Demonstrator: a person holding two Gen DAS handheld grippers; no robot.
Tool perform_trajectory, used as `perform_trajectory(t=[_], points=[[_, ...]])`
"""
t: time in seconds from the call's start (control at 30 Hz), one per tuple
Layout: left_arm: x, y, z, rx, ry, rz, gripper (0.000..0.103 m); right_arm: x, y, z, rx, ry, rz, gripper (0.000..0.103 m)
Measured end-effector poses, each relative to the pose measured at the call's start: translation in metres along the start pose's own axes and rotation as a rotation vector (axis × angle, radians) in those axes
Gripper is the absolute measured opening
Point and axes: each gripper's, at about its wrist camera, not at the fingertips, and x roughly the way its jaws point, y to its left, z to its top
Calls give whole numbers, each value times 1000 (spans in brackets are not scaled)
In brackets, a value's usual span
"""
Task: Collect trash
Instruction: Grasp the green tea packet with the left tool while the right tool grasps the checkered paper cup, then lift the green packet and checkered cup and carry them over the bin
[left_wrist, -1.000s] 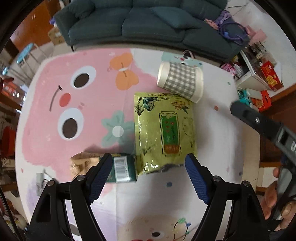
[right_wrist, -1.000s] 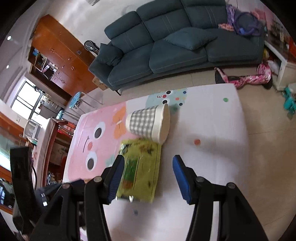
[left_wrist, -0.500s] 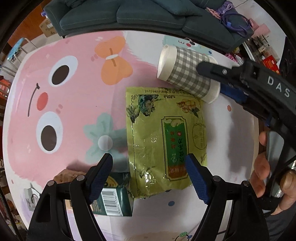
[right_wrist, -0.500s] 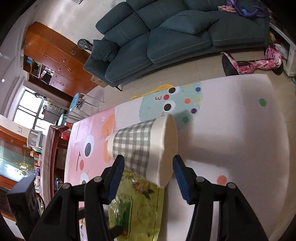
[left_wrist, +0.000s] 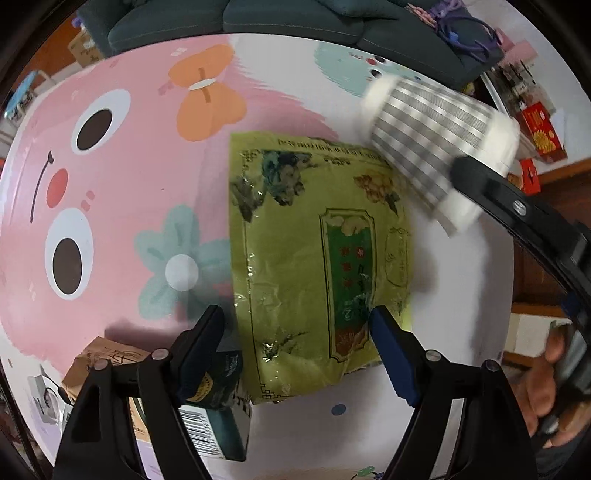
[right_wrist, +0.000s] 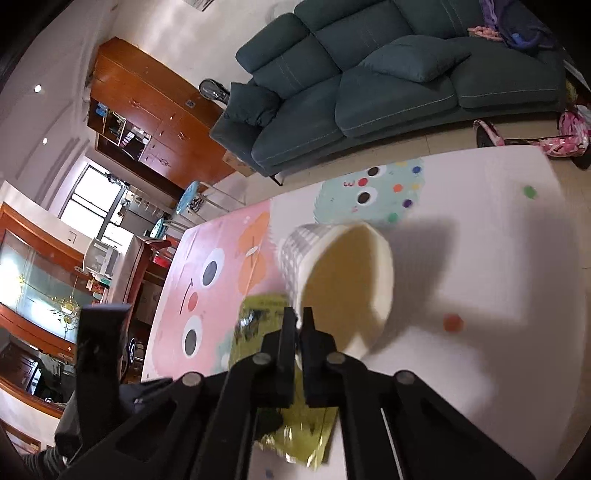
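Observation:
A grey-checked paper cup with a white rim lies tilted, lifted at the mat's right. My right gripper is shut on the cup's rim; its arm shows in the left wrist view. A green foil snack bag lies flat on the mat; it also shows in the right wrist view. My left gripper is open, its fingers either side of the bag's near end. A dark green carton and a brown paper piece lie at the lower left.
The pink cartoon play mat covers the floor. A dark teal sofa stands behind it. Wooden cabinets are at the left. Red boxes and clutter sit off the mat's right edge.
My right gripper closed on the cup's rim and lifted and tilted it. My left gripper moved forward over the green bag.

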Motion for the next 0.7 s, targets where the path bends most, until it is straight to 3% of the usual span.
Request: perform_trajectory(t=[0.1,0.2,0.3,0.53,0.7], points=[[-1,-9,-6,30,-16,12,50,-20,0,-13,4,-23,1,2],[-2,-19,-14,49,-23,24,37,-33,1,-22,16,-32,12,2],[-6,-28,-22,65,-37,35,14,-42,4,-30,-1,-36,-4,2],[-39,-37,-41,58,-80,47,8,-64,20,-51,-47,-35,-37,3],[-67,-42,-80,88,-108,47,8,-79,30,-74,-62,-12,-64,2]])
